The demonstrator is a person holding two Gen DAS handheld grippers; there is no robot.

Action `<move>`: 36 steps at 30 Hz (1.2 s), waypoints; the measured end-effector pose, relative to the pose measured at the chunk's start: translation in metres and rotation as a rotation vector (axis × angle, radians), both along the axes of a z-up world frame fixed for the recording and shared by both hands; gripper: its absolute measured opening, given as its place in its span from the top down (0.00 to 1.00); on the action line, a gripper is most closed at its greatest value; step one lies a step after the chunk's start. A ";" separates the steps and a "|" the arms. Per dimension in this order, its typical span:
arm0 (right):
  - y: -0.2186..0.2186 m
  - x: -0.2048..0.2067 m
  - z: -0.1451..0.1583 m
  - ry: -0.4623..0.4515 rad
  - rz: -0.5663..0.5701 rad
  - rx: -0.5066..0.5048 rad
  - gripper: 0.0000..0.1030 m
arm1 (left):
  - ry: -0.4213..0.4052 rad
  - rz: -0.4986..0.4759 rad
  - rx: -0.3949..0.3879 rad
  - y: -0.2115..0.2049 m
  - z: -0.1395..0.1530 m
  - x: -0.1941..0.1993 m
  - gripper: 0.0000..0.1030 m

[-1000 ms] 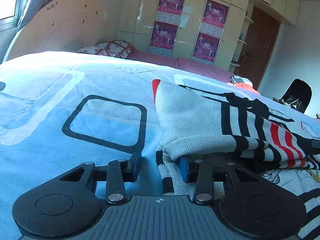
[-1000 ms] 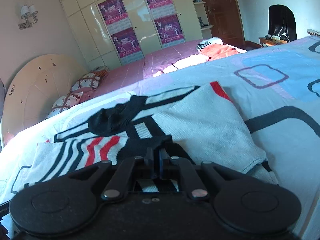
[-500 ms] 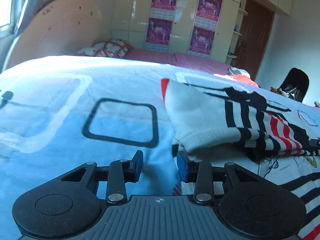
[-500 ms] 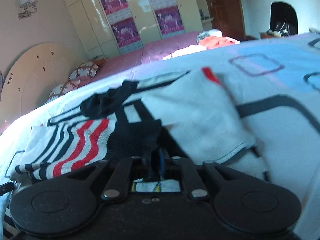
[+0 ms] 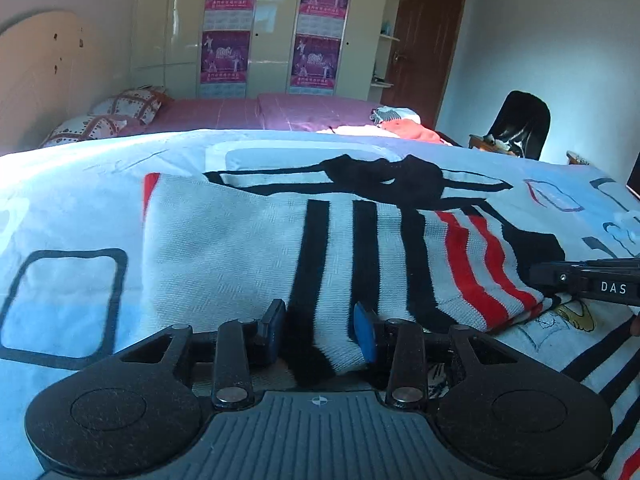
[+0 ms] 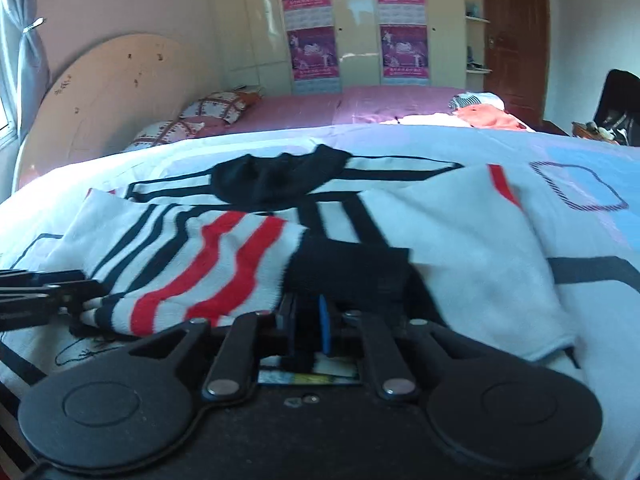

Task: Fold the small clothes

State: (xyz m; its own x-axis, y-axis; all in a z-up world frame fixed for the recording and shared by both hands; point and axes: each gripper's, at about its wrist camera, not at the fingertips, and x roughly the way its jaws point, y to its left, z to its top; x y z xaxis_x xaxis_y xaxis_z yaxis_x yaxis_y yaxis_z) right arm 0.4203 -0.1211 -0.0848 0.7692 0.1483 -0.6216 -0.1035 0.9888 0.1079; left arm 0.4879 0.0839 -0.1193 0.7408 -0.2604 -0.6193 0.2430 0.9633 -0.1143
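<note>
My left gripper (image 5: 320,330) has its jaws partly spread around the near hem of the striped knit sweater (image 5: 256,248), a black-and-white fold of the knit lying between the blue pads (image 5: 365,334); I cannot tell whether they press on it. My right gripper (image 6: 307,326) has its jaws almost together and closing, with a dark strip of the sweater's (image 6: 460,248) black edge caught between them. In the left view the right gripper (image 5: 588,284) shows from the side at the sweater's red-striped edge, and in the right view the left gripper (image 6: 44,296) reaches in at the opposite edge. The sweater lies folded on the blue-and-white bedspread (image 5: 72,216), its black collar at the far side. Beyond are a pink bed (image 5: 280,114) with patterned pillows (image 5: 128,104), a cream wardrobe (image 5: 272,28) bearing purple posters, a brown door (image 5: 432,40) and a black chair (image 5: 520,124)
</note>
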 end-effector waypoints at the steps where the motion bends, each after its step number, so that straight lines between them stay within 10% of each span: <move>1: -0.003 0.000 0.003 0.002 0.001 -0.006 0.88 | -0.030 0.011 -0.034 0.011 0.007 -0.001 0.63; 12: 0.041 0.053 -0.001 -0.044 0.077 -0.006 0.82 | -0.015 0.066 0.054 0.050 -0.007 0.111 0.62; 15: 0.035 0.056 -0.006 -0.041 0.055 -0.031 0.85 | -0.038 0.069 0.063 0.053 -0.015 0.117 0.48; 32: -0.013 0.011 0.000 -0.030 -0.038 -0.105 0.82 | -0.067 -0.078 0.134 -0.017 -0.003 0.035 0.47; 36: -0.048 -0.005 -0.002 0.007 -0.117 -0.071 0.66 | -0.053 -0.054 0.195 0.002 0.000 0.020 0.47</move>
State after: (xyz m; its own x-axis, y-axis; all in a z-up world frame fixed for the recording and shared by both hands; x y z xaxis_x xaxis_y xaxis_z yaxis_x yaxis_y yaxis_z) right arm 0.4155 -0.1690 -0.0870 0.7745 0.0136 -0.6324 0.0131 0.9992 0.0374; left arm 0.5077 0.0861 -0.1193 0.7619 -0.1795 -0.6223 0.2958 0.9512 0.0877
